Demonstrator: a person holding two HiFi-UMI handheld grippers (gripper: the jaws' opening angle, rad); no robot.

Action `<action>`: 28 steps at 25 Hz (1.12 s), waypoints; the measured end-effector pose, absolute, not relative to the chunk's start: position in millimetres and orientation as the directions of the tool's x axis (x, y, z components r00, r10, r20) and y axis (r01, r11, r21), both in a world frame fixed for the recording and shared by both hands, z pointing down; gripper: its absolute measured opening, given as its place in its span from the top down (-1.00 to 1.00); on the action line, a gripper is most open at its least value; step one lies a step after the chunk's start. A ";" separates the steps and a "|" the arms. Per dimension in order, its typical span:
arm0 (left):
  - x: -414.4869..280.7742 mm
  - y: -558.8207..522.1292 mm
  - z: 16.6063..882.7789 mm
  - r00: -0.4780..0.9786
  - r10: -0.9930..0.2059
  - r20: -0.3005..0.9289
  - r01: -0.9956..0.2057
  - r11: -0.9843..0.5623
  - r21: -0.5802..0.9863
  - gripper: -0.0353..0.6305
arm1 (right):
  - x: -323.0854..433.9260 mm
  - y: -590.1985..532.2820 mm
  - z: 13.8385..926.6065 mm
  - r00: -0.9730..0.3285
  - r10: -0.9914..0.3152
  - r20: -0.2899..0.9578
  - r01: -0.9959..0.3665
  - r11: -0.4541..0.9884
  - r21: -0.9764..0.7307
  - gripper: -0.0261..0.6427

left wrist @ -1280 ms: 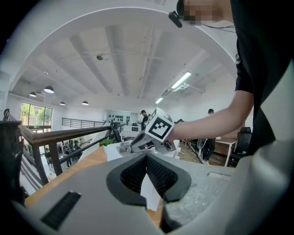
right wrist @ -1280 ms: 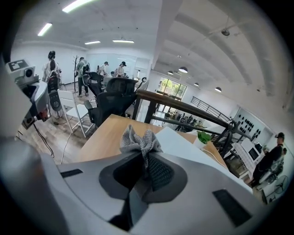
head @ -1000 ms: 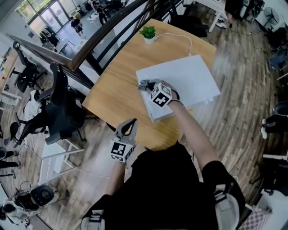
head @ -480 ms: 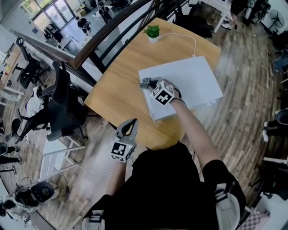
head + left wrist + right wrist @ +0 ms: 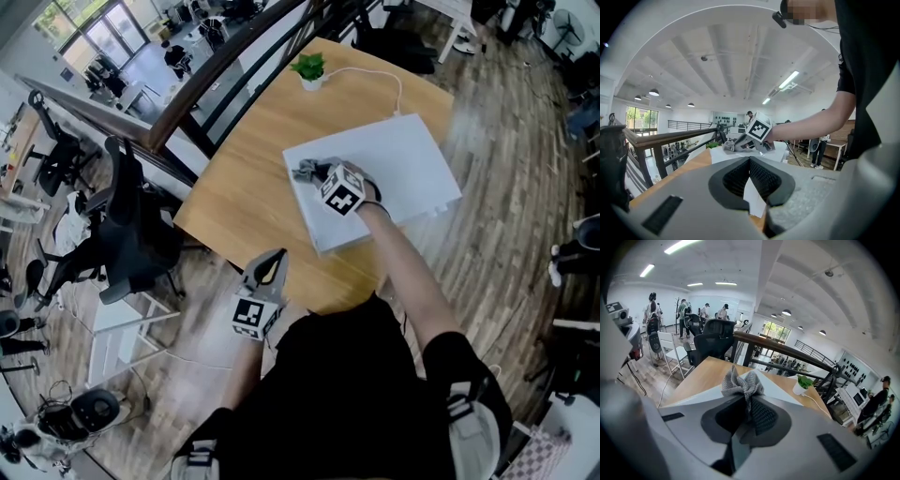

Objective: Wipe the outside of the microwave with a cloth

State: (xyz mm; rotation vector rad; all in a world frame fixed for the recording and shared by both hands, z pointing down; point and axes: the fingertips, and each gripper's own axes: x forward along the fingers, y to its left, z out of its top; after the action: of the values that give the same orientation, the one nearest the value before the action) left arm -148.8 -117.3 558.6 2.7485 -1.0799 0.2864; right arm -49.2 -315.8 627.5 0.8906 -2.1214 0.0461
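The white microwave (image 5: 394, 164) lies on the round wooden table (image 5: 239, 187). My right gripper (image 5: 314, 173) rests on the microwave's top near its left corner, shut on a crumpled grey cloth (image 5: 306, 170). In the right gripper view the cloth (image 5: 740, 381) bunches out of the closed jaws of that gripper (image 5: 746, 399), over the microwave's white top (image 5: 776, 386). My left gripper (image 5: 272, 258) hangs below the table's near edge, pointing up at the microwave, jaws together and empty. From the left gripper (image 5: 750, 161) view, the cloth (image 5: 727, 147) shows against the microwave (image 5: 719, 154).
A small potted plant (image 5: 309, 67) and a white cable (image 5: 380, 75) sit at the table's far side. A dark railing (image 5: 220, 61) runs behind the table. A black office chair (image 5: 131, 234) and a low white stand (image 5: 112, 328) are on the floor at left.
The right gripper with the cloth has slid a little to the right across the microwave's top. The left gripper has stayed where it was.
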 end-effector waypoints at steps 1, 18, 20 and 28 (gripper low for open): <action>-150.0 -117.9 559.2 0.717 -0.655 0.237 -0.688 -0.720 0.091 0.89 | -43.7 -318.3 628.1 -0.409 -0.586 0.699 -0.615 0.743 0.263 0.83; -135.2 -118.5 556.9 0.709 -0.661 0.245 -0.695 -0.713 0.086 0.89 | 89.5 -344.1 624.9 -0.293 -0.632 0.717 -0.743 0.623 0.245 0.83; -133.6 -118.5 556.8 0.704 -0.665 0.248 -0.700 -0.710 0.084 0.89 | 102.4 -347.8 622.7 -0.290 -0.643 0.709 -0.752 0.611 0.246 0.83; -132.1 -119.8 558.9 0.680 -0.686 0.259 -0.724 -0.683 0.095 0.89 | 143.7 -359.1 615.9 -0.316 -0.675 0.666 -0.808 0.560 0.184 0.82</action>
State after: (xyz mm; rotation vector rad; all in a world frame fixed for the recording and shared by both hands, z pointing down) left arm -132.1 -119.8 558.9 2.7022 -1.1464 0.3012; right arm 143.7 -359.1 615.9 1.1857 -2.0769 0.2367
